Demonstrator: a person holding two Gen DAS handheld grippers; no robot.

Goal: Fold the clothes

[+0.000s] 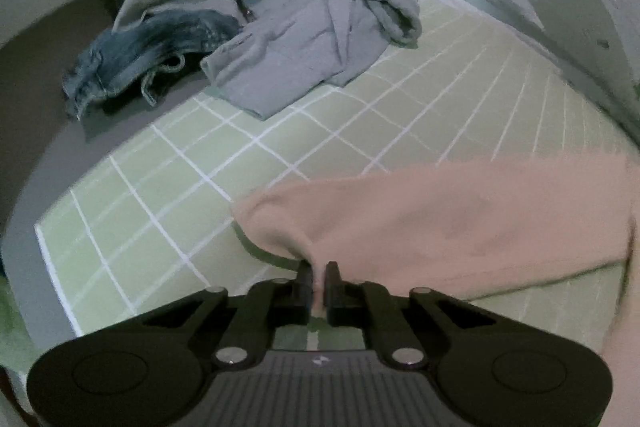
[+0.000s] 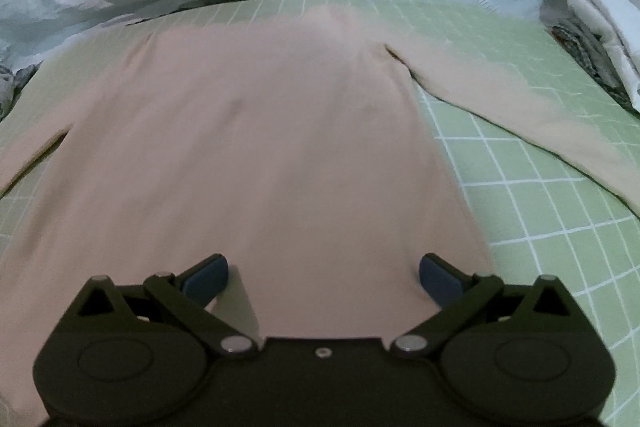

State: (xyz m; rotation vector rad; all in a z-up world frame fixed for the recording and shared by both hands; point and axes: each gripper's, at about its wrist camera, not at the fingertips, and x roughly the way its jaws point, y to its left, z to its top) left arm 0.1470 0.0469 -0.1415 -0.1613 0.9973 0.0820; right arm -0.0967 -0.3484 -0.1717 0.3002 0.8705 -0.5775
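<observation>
Pink top (image 2: 280,147) lies flat on green grid sheet (image 2: 540,227) on the bed. Left tongs (image 1: 319,277) pinch its edge, closed on fabric. Right tongs (image 2: 323,277) spread wide over its hem, gripping nothing. Farther back: grey hoodie (image 1: 304,27), jeans (image 1: 152,55), folded stack (image 2: 600,39).

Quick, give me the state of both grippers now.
Left gripper: shut on the edge of the pink top.
Right gripper: open, over the pink top, holding nothing.
</observation>
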